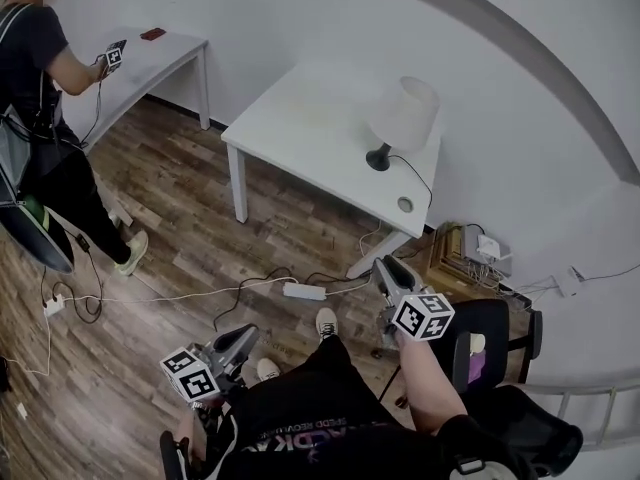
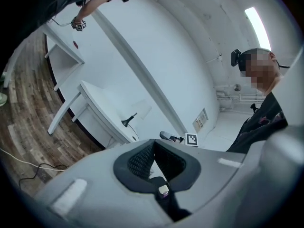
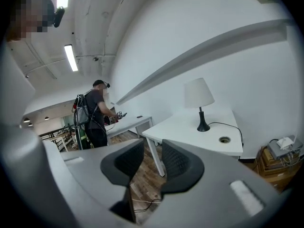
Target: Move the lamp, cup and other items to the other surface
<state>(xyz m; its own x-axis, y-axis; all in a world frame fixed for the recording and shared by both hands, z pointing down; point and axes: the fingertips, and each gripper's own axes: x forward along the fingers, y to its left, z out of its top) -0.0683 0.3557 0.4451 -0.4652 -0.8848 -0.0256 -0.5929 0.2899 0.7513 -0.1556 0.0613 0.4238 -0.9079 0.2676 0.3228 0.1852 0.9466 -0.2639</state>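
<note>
The lamp (image 1: 404,118) stands on the table (image 1: 300,128), near its far right corner by the wall. It has a pale tapered shade, a thin black stem and a round black base. Its black cord (image 1: 418,176) curves over the top towards a round cable hole (image 1: 405,205) at the table's right end. The table is smooth, matt white and rectangular, on square white legs.

Both claws hang short of the table, over the floor. The left claw (image 2: 153,141) has its ribbed dark pads pressed together, empty. The right claw (image 3: 153,146) has its pads apart with nothing between them.

In front of the table lies a wood-plank floor (image 1: 180,218) with a white power strip (image 1: 304,291). Left of the table, another person (image 1: 45,98) stands at a second white table (image 1: 165,53).
</note>
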